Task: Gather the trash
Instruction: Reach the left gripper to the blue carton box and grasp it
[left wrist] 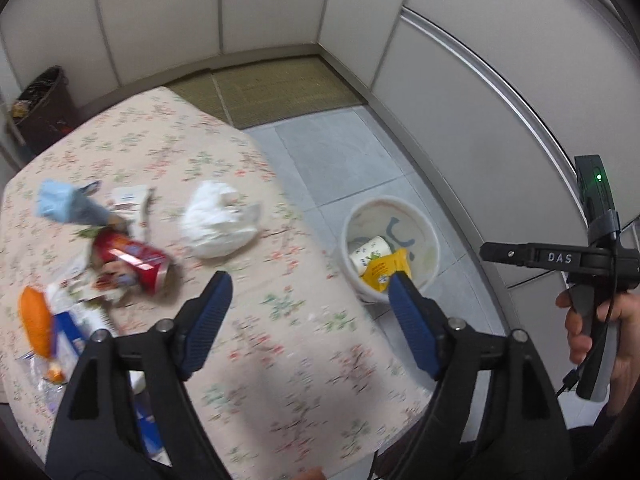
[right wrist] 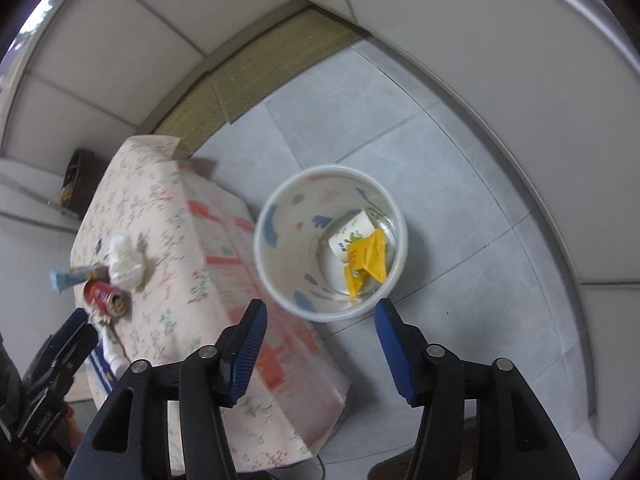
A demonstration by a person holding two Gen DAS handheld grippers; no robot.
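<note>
A white trash bin point(left wrist: 424, 220) point(right wrist: 280, 280) stands on the floor beside the table; a paper cup point(right wrist: 352, 232) and a yellow wrapper point(right wrist: 370, 256) lie inside. On the table lie a white crumpled bag point(left wrist: 218, 220) point(right wrist: 126, 260), a crushed red can point(left wrist: 134, 260) point(right wrist: 105, 296), a blue tube point(left wrist: 66, 202) point(right wrist: 74, 276) and an orange packet point(left wrist: 35, 322). My left gripper point(left wrist: 310, 304) is open and empty above the table's near right part. My right gripper point(right wrist: 320, 322) is open and empty above the bin's near rim.
The table point(left wrist: 304, 360) has a floral cloth point(right wrist: 168, 220). Grey floor tiles point(right wrist: 460, 160) surround the bin, with a woven mat point(left wrist: 272, 88) behind. A dark bin point(left wrist: 44, 108) stands at the far left by the white wall panels.
</note>
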